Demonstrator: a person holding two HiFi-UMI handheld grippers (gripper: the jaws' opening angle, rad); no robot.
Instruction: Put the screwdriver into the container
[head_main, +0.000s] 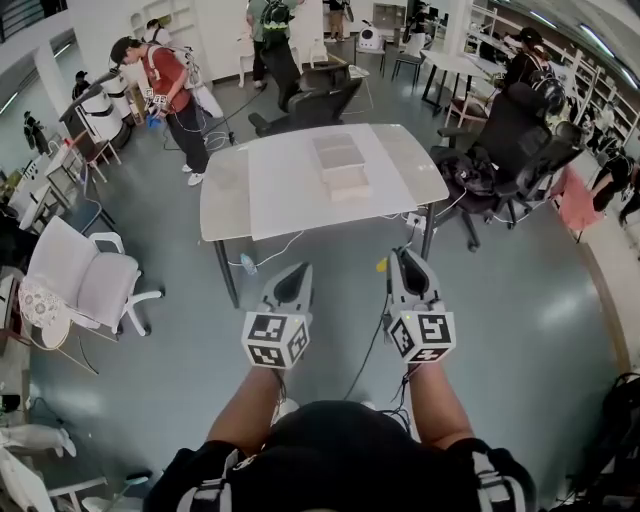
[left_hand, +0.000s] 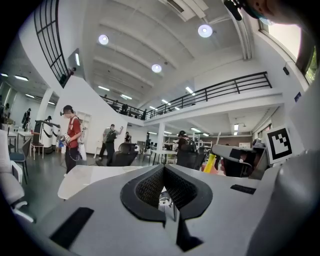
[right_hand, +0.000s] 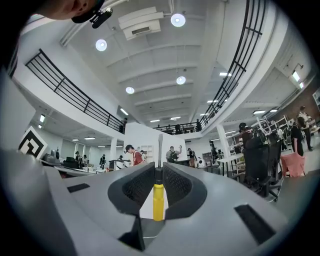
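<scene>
- Nearest to me, the right tool (right_hand: 159, 169) is clenched on the screwdriver (right_hand: 158, 200). The yellow handle sits between the two dark pads and the thin shaft points up, past the tips.
- The left tool (left_hand: 164, 169) has its jaws pressed together with nothing between them. It is held just beside the right one, both at about the same height in front of the person.
- Below the tools there is only grey floor, so the person stands well apart from the tabletop (head_main: 262, 195).
- On the tabletop lies a pale, box-like thing, which I take for the container (head_main: 340, 168). From here I cannot tell if it is open.
- I judge the pick-up as done. Carrying the screwdriver to the tabletop and putting it in the container is left to do.
- Further behind, several people (head_main: 165, 95) stand among office chairs.
</scene>
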